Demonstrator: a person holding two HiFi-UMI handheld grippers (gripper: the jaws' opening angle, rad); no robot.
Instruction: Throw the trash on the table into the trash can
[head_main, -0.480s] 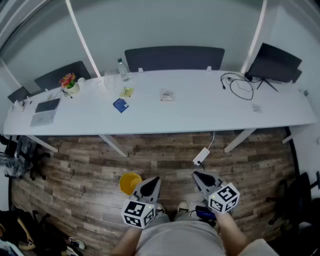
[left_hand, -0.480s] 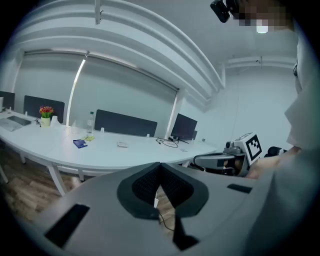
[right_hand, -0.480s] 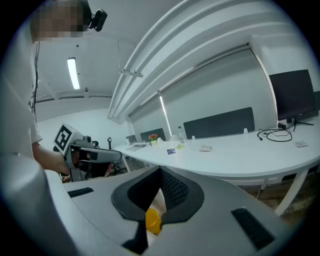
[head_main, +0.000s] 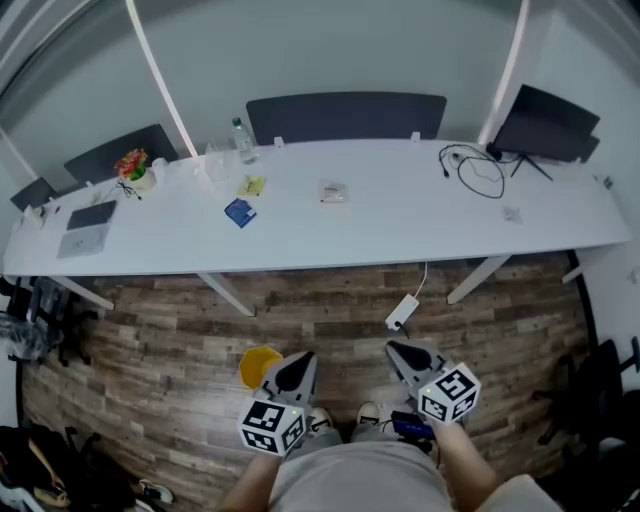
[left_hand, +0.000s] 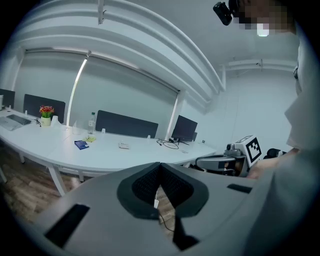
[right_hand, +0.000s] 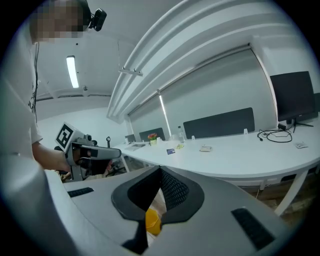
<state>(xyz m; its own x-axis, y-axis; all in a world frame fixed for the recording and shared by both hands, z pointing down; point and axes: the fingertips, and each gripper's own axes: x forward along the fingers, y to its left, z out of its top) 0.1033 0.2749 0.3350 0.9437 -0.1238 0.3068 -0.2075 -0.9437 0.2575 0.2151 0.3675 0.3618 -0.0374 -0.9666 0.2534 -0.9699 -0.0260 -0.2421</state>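
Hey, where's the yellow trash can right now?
In the head view, the yellow trash can sits on the wood floor, left of centre, right beside the left tongs, on the near side of the white table.

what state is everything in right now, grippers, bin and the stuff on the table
left gripper: fingers shut, empty
right gripper: fingers shut, empty
yellow trash can: upright on the floor
blue packet: lying flat on the table
yellow wrapper: lying on the table
clear wrapper: lying on the table
bottle: standing upright
monitor: screen dark
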